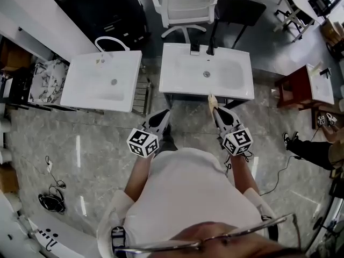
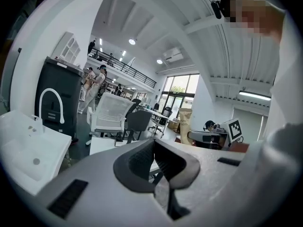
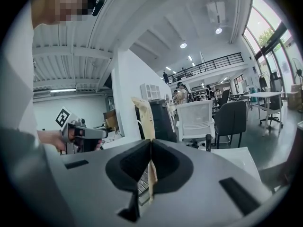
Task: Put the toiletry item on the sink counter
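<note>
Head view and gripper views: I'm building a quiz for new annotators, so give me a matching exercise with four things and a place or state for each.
Things:
1. left gripper
2. right gripper
3. arched white faucet
4. white mesh chair

Places or states:
A. behind the middle sink
B. shut on a beige sachet
C. on the left sink
D. shut, nothing between

Pairs: 1-D, 2-B, 3-C, 4-A.

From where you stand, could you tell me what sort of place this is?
Probably an open office or lab hall with a mock bathroom set: two free-standing sinks on a tiled floor, office chairs behind them, and a railed mezzanine.
</note>
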`<action>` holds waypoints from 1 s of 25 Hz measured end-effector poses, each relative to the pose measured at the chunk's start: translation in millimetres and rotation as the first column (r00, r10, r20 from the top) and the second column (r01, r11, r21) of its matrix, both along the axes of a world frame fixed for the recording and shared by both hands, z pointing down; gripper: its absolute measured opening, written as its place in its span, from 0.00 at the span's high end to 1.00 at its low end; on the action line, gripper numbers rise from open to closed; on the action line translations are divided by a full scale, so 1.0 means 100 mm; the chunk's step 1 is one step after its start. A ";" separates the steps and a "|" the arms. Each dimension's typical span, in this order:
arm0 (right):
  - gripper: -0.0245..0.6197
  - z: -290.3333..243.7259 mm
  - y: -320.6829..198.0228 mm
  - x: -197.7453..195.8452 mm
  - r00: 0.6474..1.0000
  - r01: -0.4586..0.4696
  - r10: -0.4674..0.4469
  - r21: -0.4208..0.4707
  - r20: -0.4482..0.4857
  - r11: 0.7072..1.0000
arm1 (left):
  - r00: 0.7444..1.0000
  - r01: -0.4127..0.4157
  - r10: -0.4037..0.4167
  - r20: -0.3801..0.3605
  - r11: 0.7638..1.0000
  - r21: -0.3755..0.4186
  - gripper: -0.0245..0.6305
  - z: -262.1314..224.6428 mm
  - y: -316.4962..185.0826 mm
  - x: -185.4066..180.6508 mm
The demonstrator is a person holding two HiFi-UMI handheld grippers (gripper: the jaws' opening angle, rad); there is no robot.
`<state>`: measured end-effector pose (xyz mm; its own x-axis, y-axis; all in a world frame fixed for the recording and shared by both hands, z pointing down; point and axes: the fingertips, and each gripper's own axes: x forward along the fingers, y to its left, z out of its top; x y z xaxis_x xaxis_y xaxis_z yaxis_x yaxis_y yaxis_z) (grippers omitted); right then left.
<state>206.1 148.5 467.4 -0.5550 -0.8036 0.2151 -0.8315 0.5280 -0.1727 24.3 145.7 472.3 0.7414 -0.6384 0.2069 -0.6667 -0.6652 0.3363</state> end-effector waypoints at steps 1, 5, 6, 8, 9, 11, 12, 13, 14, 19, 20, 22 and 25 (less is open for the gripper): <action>0.94 0.00 -0.08 -0.04 1.000 -0.002 0.002 -0.003 -0.001 1.000 | 1.000 -0.002 0.002 -0.002 1.000 -0.004 0.96 0.01 -0.09 -0.04; 0.94 0.06 -0.40 -0.13 1.000 -0.026 0.026 -0.023 0.005 0.999 | 1.000 -0.021 0.021 -0.003 0.999 -0.030 0.96 0.10 -0.45 -0.13; 0.94 0.08 -0.47 -0.15 0.999 -0.035 0.036 -0.030 0.008 0.999 | 1.000 -0.028 0.028 -0.002 0.999 -0.034 0.96 0.12 -0.53 -0.14; 0.94 0.11 -0.63 -0.19 0.998 -0.052 0.053 -0.041 0.016 0.998 | 0.999 -0.040 0.040 0.000 0.999 -0.036 0.96 0.13 -0.71 -0.18; 0.94 0.12 -0.72 -0.22 0.998 -0.058 0.059 -0.045 0.018 0.997 | 0.999 -0.045 0.045 0.001 0.998 -0.034 0.96 0.12 -0.79 -0.20; 0.94 0.13 -0.86 -0.28 0.998 -0.066 0.067 -0.052 0.017 0.996 | 0.998 -0.055 0.055 0.005 0.998 -0.030 0.96 0.10 -0.97 -0.26; 0.94 0.13 -0.93 -0.32 0.997 -0.070 0.071 -0.055 0.015 0.996 | 0.998 -0.061 0.061 0.007 0.998 -0.031 0.96 0.10 -1.05 -0.29; 0.94 0.14 -1.00 -0.35 0.997 -0.074 0.075 -0.057 0.014 0.996 | 0.998 -0.066 0.066 0.007 0.997 -0.033 0.96 0.10 -1.14 -0.31; 0.94 0.14 -1.07 -0.39 0.997 -0.079 0.079 -0.059 0.013 0.995 | 0.997 -0.071 0.072 0.007 0.997 -0.036 0.96 0.11 -1.22 -0.34; 0.94 0.14 -1.41 -0.54 0.994 -0.114 0.114 -0.065 -0.007 0.991 | 0.994 -0.111 0.112 0.002 0.992 -0.051 0.96 0.15 -1.60 -0.49; 0.94 0.14 -1.48 -0.57 0.992 -0.123 0.122 -0.066 -0.016 0.990 | 0.993 -0.121 0.121 0.000 0.991 -0.052 0.96 0.15 -1.68 -0.52; 0.94 0.15 -1.59 -0.61 0.990 -0.135 0.133 -0.066 -0.039 0.989 | 0.990 -0.140 0.140 0.000 0.989 -0.052 0.96 0.17 -1.83 -0.57; 0.94 0.18 -1.73 -0.67 0.987 -0.150 0.145 -0.071 -0.065 0.986 | 0.987 -0.162 0.162 0.004 0.986 -0.049 0.96 0.21 -2.05 -0.65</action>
